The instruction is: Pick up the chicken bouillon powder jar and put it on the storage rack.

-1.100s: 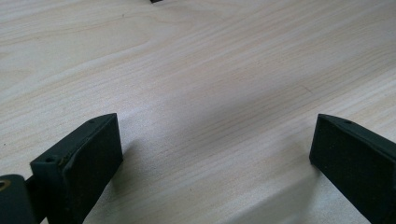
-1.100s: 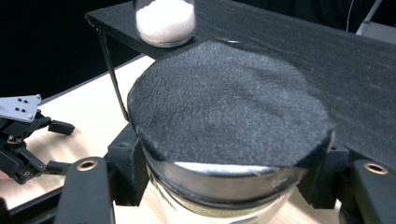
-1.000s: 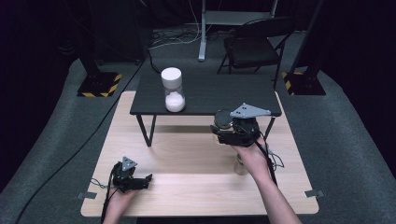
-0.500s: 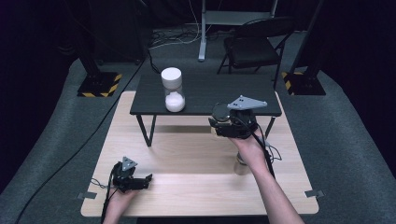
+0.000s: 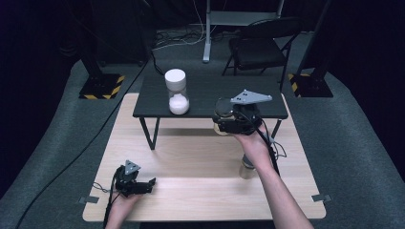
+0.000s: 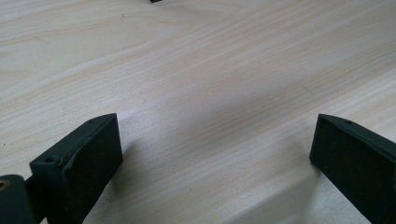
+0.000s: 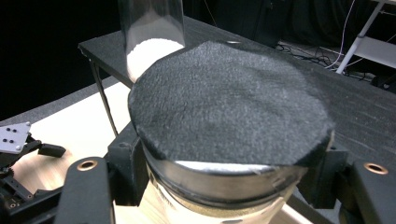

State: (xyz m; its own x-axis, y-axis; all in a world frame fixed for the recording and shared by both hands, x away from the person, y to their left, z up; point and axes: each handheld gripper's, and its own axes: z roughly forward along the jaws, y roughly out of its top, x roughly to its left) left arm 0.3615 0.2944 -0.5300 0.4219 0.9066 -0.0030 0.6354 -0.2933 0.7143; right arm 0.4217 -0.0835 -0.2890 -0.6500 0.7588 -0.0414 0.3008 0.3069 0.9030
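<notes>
Carry step in hand: right gripper [image 5: 228,120] clenched on a round jar with black felt-like lid [image 7: 231,107], pale body below the lid, held off the light wooden table [image 5: 191,164] just at the near edge of the small black side table [image 5: 210,93]. Hourglass-style glass container with white powder [image 5: 176,91] standing upright on that black table, left of the held jar, apart from it. Left gripper [image 5: 135,183] resting low at the near left of the wooden table, jaws spread wide, nothing between them in the left gripper view.

Probably a placement onto the black table next. Calls for enough height to clear the edge, then a level move far-side, keeping clear of the glass container, lid kept upright.
</notes>
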